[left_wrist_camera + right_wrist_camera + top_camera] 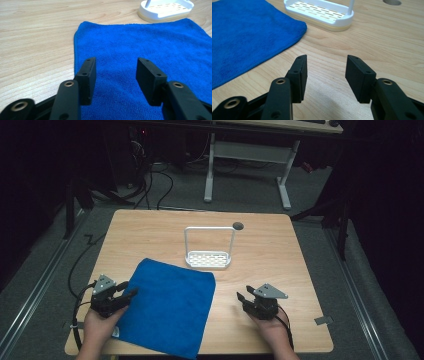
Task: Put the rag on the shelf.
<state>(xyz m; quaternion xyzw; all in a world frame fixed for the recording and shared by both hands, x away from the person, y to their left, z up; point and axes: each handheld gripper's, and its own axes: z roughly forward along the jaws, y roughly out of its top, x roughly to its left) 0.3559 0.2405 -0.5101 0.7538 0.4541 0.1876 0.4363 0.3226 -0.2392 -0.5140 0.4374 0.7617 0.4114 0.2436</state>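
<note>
A blue cloth (pixel 170 307) lies flat on the wooden table (pixel 280 250), toward the front left. Just behind its far corner stands a white slotted rack (pixel 209 258) with a tall wire hoop. My left gripper (pixel 128 290) rests at the cloth's left edge, jaws open and empty; in the left gripper view the blue cloth (pixel 150 47) spreads under and beyond the left gripper (pixel 116 75), with the rack (pixel 166 8) at the top right. My right gripper (pixel 246 293) is open over bare wood to the right of the cloth. The right gripper view has the right gripper (pixel 325 76), cloth (pixel 247 35) and rack (pixel 319 12).
A round hole (pixel 238 225) sits in the table top behind the rack. Beyond the table is a white-legged desk (pixel 250 165) on grey floor, with cables at the left. Dark surroundings flank both sides.
</note>
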